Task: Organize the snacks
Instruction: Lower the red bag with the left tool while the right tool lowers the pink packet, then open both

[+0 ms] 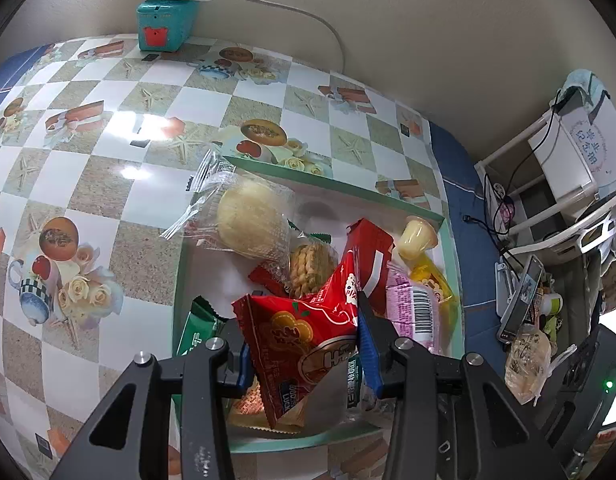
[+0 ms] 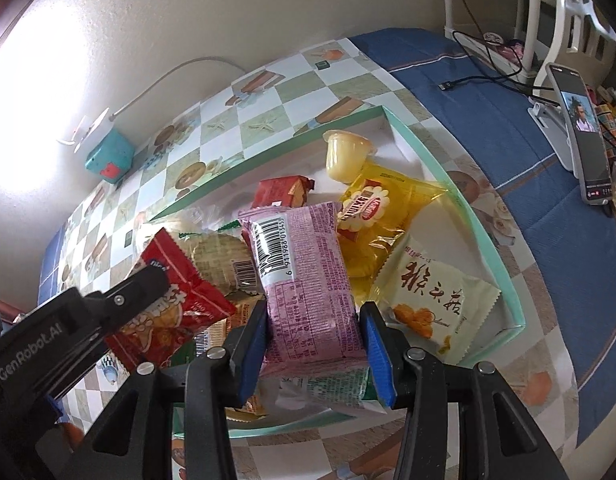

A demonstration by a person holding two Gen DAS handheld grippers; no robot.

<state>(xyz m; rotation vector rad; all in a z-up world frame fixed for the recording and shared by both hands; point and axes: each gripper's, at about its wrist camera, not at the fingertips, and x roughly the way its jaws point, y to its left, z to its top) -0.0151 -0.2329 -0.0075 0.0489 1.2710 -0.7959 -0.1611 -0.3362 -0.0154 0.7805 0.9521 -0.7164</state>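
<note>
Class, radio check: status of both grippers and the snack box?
Left gripper shut on red packet. Right gripper shut on pink packet. Both over the crowded snack box. Nothing blocking.

Both views ride on the hand-held grippers and look steeply down along their fingers, close above the green-rimmed tray (image 1: pixel 453 264) of snacks. The left wrist view faces the checked tablecloth (image 1: pixel 88 184) and wall. The right wrist view looks from the other side. Both share the tray, pink packet (image 2: pixel 308 276) and teal box (image 1: pixel 164 24).
</note>
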